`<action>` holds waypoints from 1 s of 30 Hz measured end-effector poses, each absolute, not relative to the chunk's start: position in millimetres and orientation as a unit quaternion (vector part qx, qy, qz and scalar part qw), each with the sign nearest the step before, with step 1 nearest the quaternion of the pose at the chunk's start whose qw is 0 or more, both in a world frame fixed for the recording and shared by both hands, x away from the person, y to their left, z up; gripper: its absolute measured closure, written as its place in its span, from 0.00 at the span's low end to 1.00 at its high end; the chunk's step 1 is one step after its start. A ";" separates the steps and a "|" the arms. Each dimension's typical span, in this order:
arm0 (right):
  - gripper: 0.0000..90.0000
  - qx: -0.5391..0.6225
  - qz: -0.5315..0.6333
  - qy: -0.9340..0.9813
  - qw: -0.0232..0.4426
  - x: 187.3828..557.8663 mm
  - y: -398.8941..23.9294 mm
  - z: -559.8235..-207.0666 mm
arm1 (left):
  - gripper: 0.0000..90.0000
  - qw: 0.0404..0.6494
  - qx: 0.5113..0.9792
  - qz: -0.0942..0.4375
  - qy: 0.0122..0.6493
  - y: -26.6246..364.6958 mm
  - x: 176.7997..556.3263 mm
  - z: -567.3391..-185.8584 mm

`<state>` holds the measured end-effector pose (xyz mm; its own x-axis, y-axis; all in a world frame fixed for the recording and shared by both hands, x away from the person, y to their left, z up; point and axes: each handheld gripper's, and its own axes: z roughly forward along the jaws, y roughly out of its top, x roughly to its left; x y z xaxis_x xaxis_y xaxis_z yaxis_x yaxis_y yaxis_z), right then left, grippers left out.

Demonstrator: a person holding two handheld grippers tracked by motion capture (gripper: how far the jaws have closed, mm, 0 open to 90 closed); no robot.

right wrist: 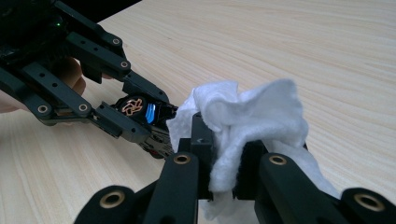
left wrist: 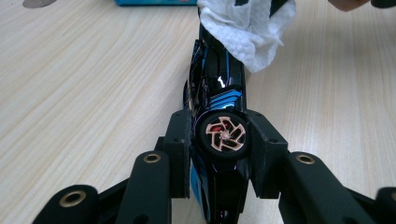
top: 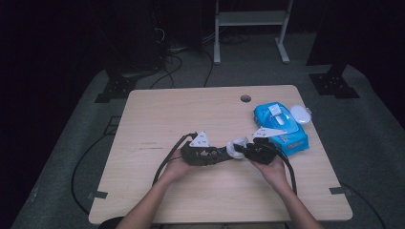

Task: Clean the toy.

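The left gripper [left wrist: 223, 140] has its fingers [left wrist: 180, 140] pinching a black toy car [left wrist: 219, 88] across its rear, one copper-spoked wheel [left wrist: 223, 135] showing between them. The right gripper [right wrist: 223, 154] has its fingers [right wrist: 198, 140] pinching a crumpled white wipe [right wrist: 247, 116], which lies against the car's far end. In the high view the two grippers meet nose to nose, left [top: 217, 156] and right [top: 241, 149], with the car and wipe [top: 236, 144] between them, just above the middle of the wooden surface [top: 157, 119].

A blue wipe pack [top: 279, 126] sits just beyond the right gripper, near the surface's right edge, with a white lid [top: 300, 113] beside it. A round hole [top: 245, 98] lies near the far edge. The left half and the near strip of the surface are bare wood. Around it lies grey carpet [top: 372, 143] with cables [top: 172, 67] and a white frame [top: 250, 28] in a dark room.
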<state>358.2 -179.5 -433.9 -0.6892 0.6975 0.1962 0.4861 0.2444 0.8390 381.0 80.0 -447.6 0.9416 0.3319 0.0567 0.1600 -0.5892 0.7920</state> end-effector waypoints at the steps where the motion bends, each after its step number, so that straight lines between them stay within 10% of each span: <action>1: 0.90 0.378 0.484 0.781 0.110 358.1 -179.5 -433.8 | 0.72 0.430 0.887 0.098 0.139 81.1 381.6 -447.2; 19: 0.90 0.376 0.490 0.779 0.104 357.7 -177.6 -432.6 | 0.58 0.413 0.894 0.099 0.142 65.9 382.5 -446.8; 30: 0.90 0.381 0.491 0.777 0.097 359.7 -182.9 -436.4 | 0.72 0.410 0.896 0.106 0.135 72.6 381.9 -445.6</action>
<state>359.7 -182.9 -436.4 -0.6915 0.6869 0.2237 0.4967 0.2272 0.8377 381.9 72.6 -445.6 0.9411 0.3286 0.0795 0.1547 -0.6277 0.7630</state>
